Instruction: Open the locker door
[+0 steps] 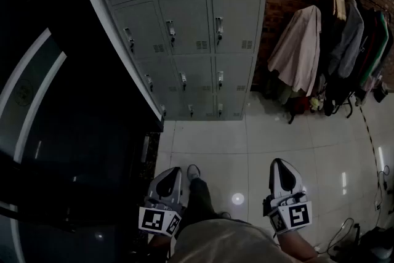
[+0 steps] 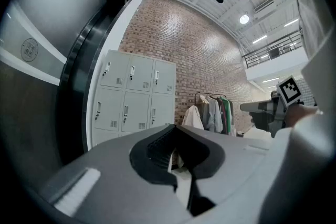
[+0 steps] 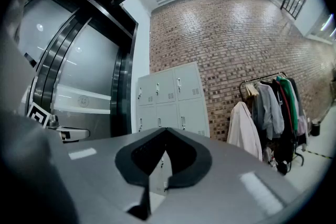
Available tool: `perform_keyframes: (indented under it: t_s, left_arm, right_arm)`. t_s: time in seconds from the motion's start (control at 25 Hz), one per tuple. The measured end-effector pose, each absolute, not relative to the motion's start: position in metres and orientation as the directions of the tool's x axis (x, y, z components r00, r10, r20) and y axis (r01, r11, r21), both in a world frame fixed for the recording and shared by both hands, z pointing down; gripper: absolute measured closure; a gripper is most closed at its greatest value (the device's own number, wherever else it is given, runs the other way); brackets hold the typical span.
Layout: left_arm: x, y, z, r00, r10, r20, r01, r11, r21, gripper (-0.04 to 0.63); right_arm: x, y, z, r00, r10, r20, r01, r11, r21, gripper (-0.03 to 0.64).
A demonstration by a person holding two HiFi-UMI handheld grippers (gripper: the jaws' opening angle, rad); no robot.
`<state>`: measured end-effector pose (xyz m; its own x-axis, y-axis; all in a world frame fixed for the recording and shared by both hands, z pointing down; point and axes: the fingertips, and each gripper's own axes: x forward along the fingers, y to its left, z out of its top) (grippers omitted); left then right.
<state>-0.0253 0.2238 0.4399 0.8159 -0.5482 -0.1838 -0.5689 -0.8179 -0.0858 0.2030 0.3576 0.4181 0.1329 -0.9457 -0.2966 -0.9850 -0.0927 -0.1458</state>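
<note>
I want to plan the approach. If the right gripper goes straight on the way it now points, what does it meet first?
Probably the bank of grey lockers, at a lower door. The right gripper, jaws shut and empty, has only open air before that; depth is unclear.

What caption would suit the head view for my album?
Left gripper and right gripper, jaws shut, face closed grey lockers beside hanging coats.

Grey lockers (image 1: 184, 28), hung coats (image 1: 298, 49), tiled floor (image 1: 246, 145)
</note>
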Motion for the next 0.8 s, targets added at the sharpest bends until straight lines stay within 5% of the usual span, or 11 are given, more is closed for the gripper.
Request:
perform_keyframes:
  t_s: [0.56,0.8]
  left_arm:
    - [-0.005,-0.022,0.486,0.815,-0.546,-0.193,-0.566,-0.822,-0.063,0.535]
    - [0.018,-0.154,0.464,0.863,-0.462,-0.205,-0.496,-0.852,-0.166,0.535]
  right_arm:
    - [0.227,0.131,0.466,0.165,-0.956,-0.243,-0.983,-0.140,-0.115,0.615]
    - [0.229,-0.015,0.464,0.177,-0.964,-0.199,-0.983,-0.164,-0.080,0.615]
